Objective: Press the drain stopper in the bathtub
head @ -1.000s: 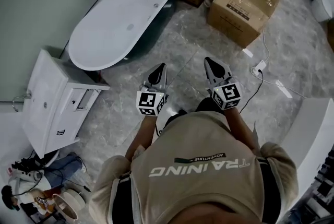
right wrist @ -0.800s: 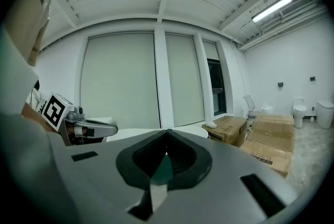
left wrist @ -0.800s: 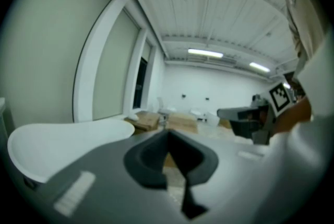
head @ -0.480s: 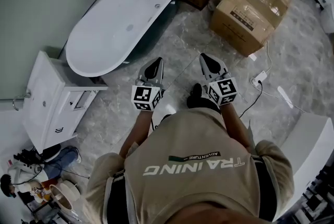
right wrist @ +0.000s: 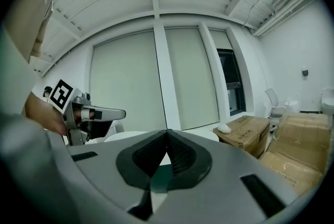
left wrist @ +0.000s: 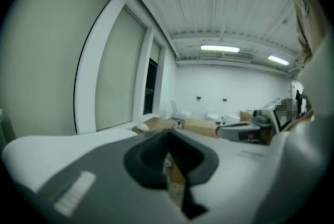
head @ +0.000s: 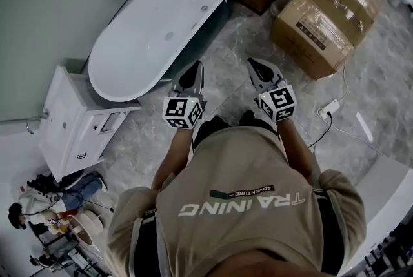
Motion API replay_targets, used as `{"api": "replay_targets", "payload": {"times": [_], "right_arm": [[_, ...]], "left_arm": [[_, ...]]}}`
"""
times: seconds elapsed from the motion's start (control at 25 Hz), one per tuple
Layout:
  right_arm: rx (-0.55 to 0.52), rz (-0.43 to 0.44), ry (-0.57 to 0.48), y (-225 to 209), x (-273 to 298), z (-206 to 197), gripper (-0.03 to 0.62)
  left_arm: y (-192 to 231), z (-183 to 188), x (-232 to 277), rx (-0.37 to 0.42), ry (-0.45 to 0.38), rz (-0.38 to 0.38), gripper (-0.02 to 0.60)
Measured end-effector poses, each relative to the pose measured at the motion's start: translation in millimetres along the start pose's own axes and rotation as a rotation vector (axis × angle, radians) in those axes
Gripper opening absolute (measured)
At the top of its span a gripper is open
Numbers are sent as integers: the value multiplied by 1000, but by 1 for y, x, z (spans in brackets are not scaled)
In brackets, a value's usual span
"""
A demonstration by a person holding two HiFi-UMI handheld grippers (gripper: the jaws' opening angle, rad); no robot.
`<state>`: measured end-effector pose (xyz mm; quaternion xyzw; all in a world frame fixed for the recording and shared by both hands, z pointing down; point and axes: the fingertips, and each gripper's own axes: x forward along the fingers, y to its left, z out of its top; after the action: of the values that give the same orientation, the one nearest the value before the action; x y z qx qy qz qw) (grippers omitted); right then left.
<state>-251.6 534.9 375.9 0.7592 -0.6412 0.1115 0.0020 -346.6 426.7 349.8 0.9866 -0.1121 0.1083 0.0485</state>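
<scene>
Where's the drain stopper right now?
Head view, upper left: the drain stopper is the small grey spot mid-floor of the white bathtub, ahead-left of the left tongs and right tongs.

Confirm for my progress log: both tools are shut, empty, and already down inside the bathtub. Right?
Not inside. The head view shows the left tool and right tool shut and empty, but held above the floor, short of the bathtub.
</scene>
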Motion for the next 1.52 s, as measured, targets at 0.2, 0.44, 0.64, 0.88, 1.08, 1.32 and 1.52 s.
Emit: {"api": "replay_targets", "payload": {"times": [0.2,0.44,0.64,0.88,1.08,1.32,1.52], "right_arm": [[36,7,26,-22,28,-6,9],[10,6,55,-44,81,2,9],[-18,-9,57,-69,135,33,8],[-47,-28,61,-94,200,59,8],[-51,-69,79,-123,232,65,8],[13,-81,91,-170,259,61,9],[98,-33,64,-227,302,65,8]], "left_arm": [[16,-2,31,16,20,-5,2],[64,-11,83,-46,27,-2,2],[102,12,142,-19,-5,-48,2],[150,30,192,24,-18,-93,2],[189,33,223,-4,-17,-82,2],[207,33,272,-64,12,-63,2],[224,53,328,-37,-4,5,2]]}}
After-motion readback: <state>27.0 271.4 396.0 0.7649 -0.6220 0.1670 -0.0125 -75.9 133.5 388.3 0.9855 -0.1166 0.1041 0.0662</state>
